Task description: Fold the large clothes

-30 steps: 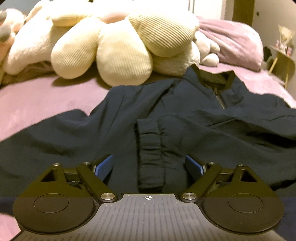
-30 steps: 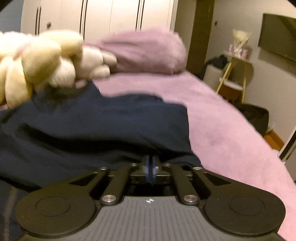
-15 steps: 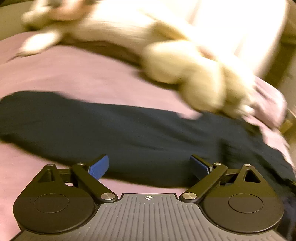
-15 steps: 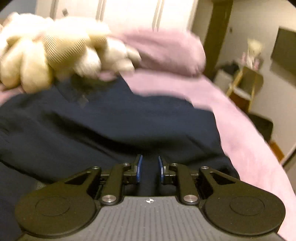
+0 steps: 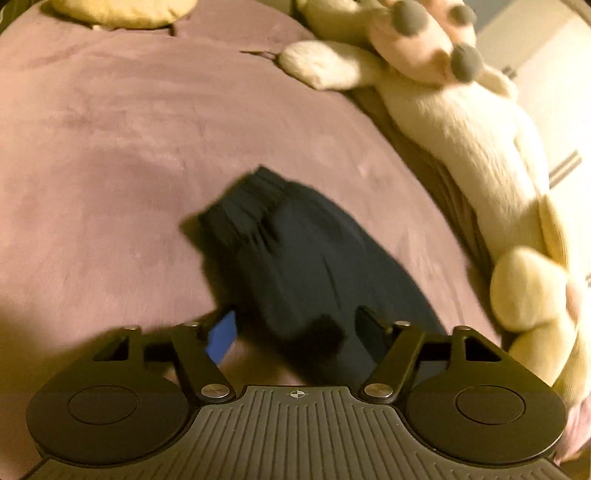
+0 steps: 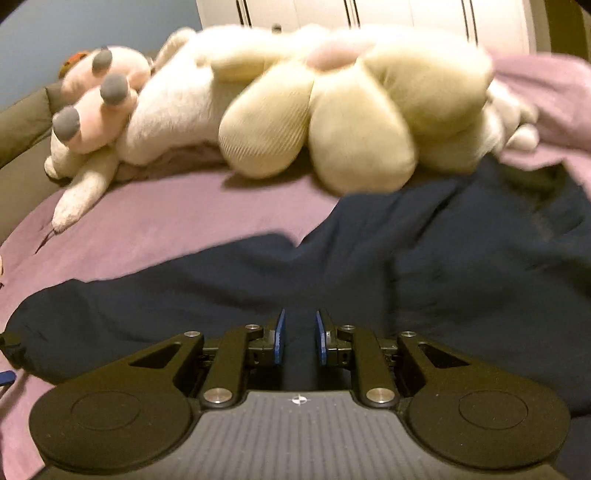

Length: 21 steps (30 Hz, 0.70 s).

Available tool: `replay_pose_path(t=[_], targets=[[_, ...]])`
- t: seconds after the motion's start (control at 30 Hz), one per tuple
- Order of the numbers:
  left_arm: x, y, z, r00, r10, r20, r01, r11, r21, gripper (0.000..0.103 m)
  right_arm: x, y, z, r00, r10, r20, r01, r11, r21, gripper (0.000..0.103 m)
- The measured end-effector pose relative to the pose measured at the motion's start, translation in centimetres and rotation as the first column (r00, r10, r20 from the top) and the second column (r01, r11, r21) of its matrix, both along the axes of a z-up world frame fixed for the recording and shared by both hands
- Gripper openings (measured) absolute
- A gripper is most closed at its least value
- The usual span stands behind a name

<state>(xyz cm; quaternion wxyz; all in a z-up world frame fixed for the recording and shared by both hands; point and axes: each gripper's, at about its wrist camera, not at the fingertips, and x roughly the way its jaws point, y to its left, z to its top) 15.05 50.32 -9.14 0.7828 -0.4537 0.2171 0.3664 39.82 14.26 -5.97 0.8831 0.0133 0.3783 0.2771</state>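
A dark navy jacket (image 6: 424,266) lies spread on the pink-purple bed cover (image 6: 155,221). Its left sleeve (image 5: 303,258) stretches out over the cover, with the ribbed cuff (image 5: 243,206) at the far end. My left gripper (image 5: 295,325) is open, its jaws on either side of the sleeve just above it. My right gripper (image 6: 298,341) is partly open, with a narrow gap between the jaws. It holds nothing and hovers over the jacket body near the sleeve's root.
Large cream and pink plush toys (image 6: 317,110) lie along the head of the bed behind the jacket; they also show at the right of the left wrist view (image 5: 480,147). A purple pillow (image 6: 546,96) is at back right. White wardrobe doors (image 6: 369,14) stand behind.
My left gripper has swung left from the jacket front to the outstretched left sleeve. My right gripper has opened, let go of the jacket edge and turned left over the jacket body.
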Motion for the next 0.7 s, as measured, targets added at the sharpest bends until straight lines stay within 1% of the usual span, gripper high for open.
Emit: replay_pose_path(t=[0.03,0.1,0.13,0.17,0.2,0.23,0.27,0.3,0.37,0.43,0.47,0.5,0.53,0.6,0.63,0.7], targets=[[0.3,0.5,-0.1,1.0,0.002,0.007,-0.002,1.0,-0.007,0.06,0.1,0.7,-0.8,1.0,-0.002,-0.012,0.002,1.0,-0.026,0.017],[0.5,1.2,-0.4,1.0,0.005,0.02,-0.005,1.0,-0.02,0.042,0.2,1.0,-2.4,1.0,0.001,-0.02,-0.002,0.997,-0.071,0.017],[0.7,1.5,-0.7,1.0,0.005,0.026,-0.004,1.0,-0.03,0.037,-0.1,0.9,-2.9,1.0,0.013,0.003,-0.013,0.997,-0.072,0.017],[0.6,1.8,-1.0,0.999,0.005,0.04,-0.003,0.999,-0.048,0.027,-0.3,1.1,-3.0,1.0,0.024,0.017,-0.023,0.997,-0.08,0.017],[0.3,1.8,-1.2,0.998,0.009,0.06,-0.005,0.998,-0.067,0.02,-0.4,1.2,-2.8,0.999,0.03,0.018,-0.028,0.995,-0.093,0.017],[-0.2,2.2,-1.3,0.996,0.012,0.086,-0.005,0.996,-0.084,0.017,-0.3,1.4,-2.6,0.999,0.034,0.014,-0.032,0.994,-0.109,0.017],[-0.5,2.3,-1.2,0.994,0.013,0.109,-0.003,0.996,-0.091,0.016,-0.4,1.4,-2.3,0.999,0.035,0.01,-0.034,0.992,-0.122,0.017],[-0.6,2.3,-0.9,0.993,0.006,0.118,0.004,0.997,-0.082,0.015,-0.5,1.5,-1.8,0.999,0.031,0.013,-0.029,0.991,-0.128,0.016],[-0.9,1.9,0.2,0.991,-0.024,0.131,0.03,0.998,-0.051,0.013,-1.1,1.1,-1.1,0.999,0.005,0.034,-0.001,0.995,-0.103,0.016],[-0.3,1.3,1.9,0.989,-0.054,0.141,0.057,0.998,-0.02,0.013,-1.4,0.8,-1.7,0.999,-0.009,0.033,0.012,0.996,-0.083,0.017],[0.0,0.8,3.0,0.986,-0.077,0.148,0.078,0.997,-0.001,0.013,-1.1,1.0,-2.7,1.0,0.001,0.011,0.001,0.994,-0.105,0.017],[0.4,0.2,4.1,0.983,-0.101,0.151,0.1,0.995,0.018,0.012,-1.1,1.2,-3.4,1.0,0.021,0.019,-0.018,0.991,-0.131,0.017],[0.8,-0.6,5.3,0.979,-0.132,0.158,0.127,0.991,0.04,0.012,-1.0,1.7,-3.3,0.999,0.042,0.028,-0.037,0.987,-0.157,0.018],[2.3,-2.9,8.0,0.958,-0.22,0.185,0.206,0.974,0.094,0.012,-0.6,2.4,-2.8,0.996,0.089,0.022,-0.083,0.975,-0.204,0.019],[3.4,-4.5,9.4,0.941,-0.276,0.195,0.255,0.959,0.127,0.012,-0.5,2.1,-2.5,0.995,0.101,0.015,-0.096,0.975,-0.199,0.019],[5.5,-7.8,11.6,0.903,-0.377,0.205,0.345,0.922,0.176,0.012,-0.2,0.0,-1.1,0.997,0.068,-0.018,-0.07,0.993,-0.095,0.017]])
